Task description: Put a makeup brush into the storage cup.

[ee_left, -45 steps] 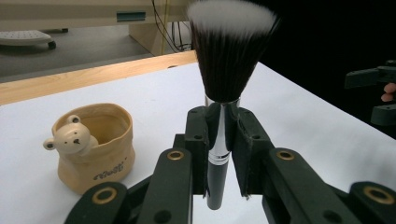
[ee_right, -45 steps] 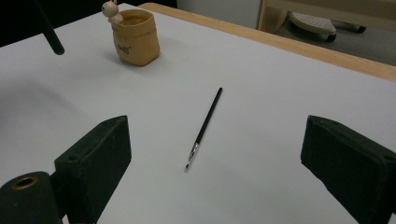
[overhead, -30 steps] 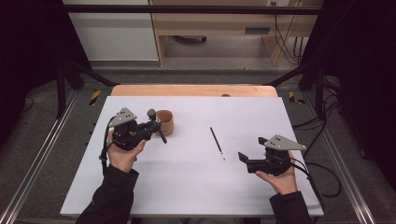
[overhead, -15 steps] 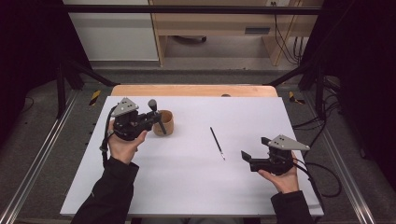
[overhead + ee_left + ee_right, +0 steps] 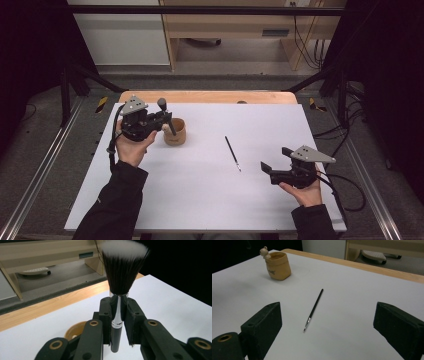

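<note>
Brush (image 5: 119,290) sits clamped upright in your left gripper (image 5: 159,120), the pads squeezing its metal collar with the bristles up and the black handle hanging below, just above and beside the tan pot (image 5: 174,134). Your right gripper (image 5: 268,170) hangs with its jaws wide apart and nothing between them, low over the white sheet (image 5: 210,200), well apart from the thin liner brush (image 5: 232,153) lying flat in the middle. The likely trouble, as I judge it: the grip is on a smooth, narrow collar, so a quick tilt could let the brush swivel or slip; and if you lower it off-centre, the handle may catch the pot's rim and tip that light pot over. You have plenty of bare sheet to the right and front; the pot stands near the far wooden edge (image 5: 210,96), so keep moves there short.
</note>
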### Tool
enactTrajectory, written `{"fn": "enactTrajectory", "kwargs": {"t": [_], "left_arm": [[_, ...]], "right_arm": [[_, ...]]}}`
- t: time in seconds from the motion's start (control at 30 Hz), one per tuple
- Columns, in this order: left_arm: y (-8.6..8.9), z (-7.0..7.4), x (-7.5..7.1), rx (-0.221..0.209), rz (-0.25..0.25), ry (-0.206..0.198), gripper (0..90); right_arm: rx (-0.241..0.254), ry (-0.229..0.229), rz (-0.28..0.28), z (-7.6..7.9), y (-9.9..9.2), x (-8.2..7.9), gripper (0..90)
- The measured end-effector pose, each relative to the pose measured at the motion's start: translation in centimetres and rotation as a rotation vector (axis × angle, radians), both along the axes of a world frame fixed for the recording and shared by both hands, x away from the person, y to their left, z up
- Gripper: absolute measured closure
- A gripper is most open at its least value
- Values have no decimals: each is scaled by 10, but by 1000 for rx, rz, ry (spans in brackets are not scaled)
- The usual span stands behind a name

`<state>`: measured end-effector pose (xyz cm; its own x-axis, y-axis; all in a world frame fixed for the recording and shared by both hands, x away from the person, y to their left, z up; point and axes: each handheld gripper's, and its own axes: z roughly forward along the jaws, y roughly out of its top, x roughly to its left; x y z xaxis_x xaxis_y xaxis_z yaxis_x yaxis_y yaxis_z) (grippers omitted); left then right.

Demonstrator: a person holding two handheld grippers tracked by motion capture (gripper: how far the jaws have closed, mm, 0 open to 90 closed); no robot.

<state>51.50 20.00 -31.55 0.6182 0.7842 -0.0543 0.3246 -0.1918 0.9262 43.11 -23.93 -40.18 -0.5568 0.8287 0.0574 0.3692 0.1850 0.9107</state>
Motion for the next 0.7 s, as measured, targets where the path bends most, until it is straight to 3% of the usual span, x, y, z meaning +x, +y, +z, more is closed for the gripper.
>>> {"fn": "enactTrajectory", "kwargs": {"t": [0.33,0.7], "left_arm": [[-1,0,15,34,26,-2,765],[-1,-7,34,37,52,12,765]], "right_arm": [[-12,1,-8,-3,-3,0,85],[-11,0,-6,-3,-3,0,83]]}}
